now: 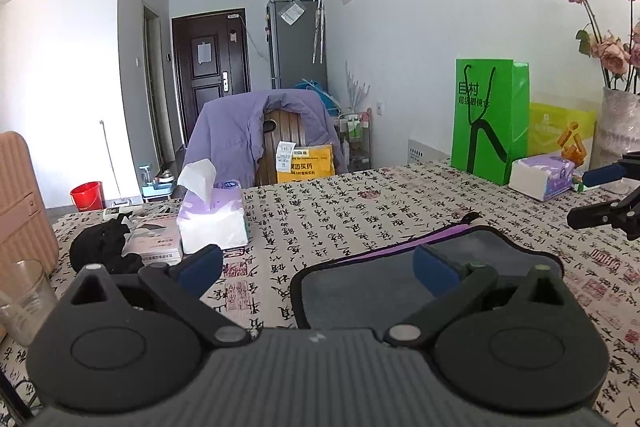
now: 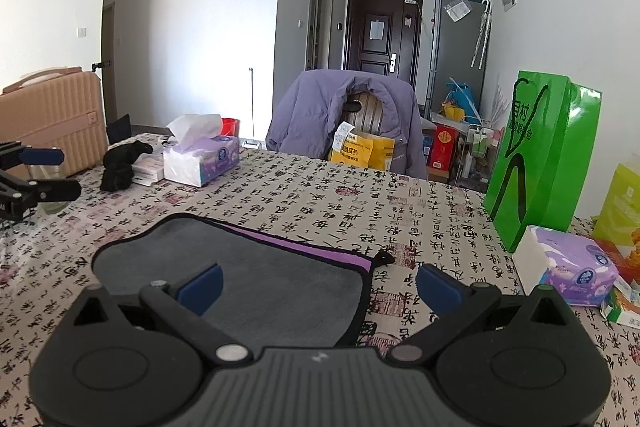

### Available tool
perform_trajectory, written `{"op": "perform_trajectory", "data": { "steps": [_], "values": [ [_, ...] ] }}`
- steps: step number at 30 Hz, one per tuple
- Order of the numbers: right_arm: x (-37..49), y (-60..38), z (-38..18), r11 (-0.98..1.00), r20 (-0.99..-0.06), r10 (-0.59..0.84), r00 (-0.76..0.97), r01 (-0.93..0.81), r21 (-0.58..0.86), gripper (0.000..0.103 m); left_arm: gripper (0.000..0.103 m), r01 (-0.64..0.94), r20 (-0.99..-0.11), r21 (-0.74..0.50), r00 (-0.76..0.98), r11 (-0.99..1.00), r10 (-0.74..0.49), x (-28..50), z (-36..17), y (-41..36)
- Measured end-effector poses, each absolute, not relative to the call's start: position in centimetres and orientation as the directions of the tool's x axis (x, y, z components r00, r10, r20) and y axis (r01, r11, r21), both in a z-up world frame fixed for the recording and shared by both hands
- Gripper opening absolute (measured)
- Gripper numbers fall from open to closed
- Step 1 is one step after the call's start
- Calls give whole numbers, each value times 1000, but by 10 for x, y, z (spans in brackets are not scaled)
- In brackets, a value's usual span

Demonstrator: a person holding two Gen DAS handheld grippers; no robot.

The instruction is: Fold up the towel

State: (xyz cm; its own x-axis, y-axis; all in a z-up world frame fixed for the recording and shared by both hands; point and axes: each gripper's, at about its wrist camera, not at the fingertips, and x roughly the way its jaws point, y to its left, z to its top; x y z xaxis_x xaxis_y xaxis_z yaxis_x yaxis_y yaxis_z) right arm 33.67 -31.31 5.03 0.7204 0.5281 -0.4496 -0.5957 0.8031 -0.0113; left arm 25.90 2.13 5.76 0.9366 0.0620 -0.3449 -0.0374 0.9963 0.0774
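Observation:
A folded grey towel [image 1: 360, 291] with black edging and a purple strip lies flat on the table's patterned cloth [image 1: 320, 211]. It also shows in the right wrist view [image 2: 256, 267]. My left gripper [image 1: 318, 269] is open and empty, held just above the towel's left near corner. My right gripper [image 2: 318, 287] is open and empty over the towel's right near corner. Each gripper shows at the edge of the other's view, the right [image 1: 600, 195] and the left [image 2: 44, 175].
A tissue box [image 1: 212, 219], a black cloth bundle [image 1: 104, 247] and a glass [image 1: 24, 299] stand at the left. A green bag [image 2: 536, 159], a tissue pack [image 2: 568, 267] and a flower vase [image 1: 620, 123] stand at the right. A chair with a purple jacket [image 2: 344, 115] is behind the table.

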Motion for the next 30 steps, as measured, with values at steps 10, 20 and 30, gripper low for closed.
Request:
{"op": "perform_trajectory", "data": {
  "steps": [10, 20, 30],
  "values": [
    [304, -323, 53, 808, -433, 535, 725, -589, 12, 103, 103, -54, -326, 56, 943, 997, 69, 225, 58, 19],
    [274, -338, 53, 816, -413, 538, 734, -577, 38, 103, 103, -69, -306, 25, 949, 997, 73, 188, 58, 16],
    [240, -356, 51, 824, -400, 531, 747, -564, 41, 103, 103, -96, -287, -18, 954, 995, 87, 148, 55, 20]
  ]
}}
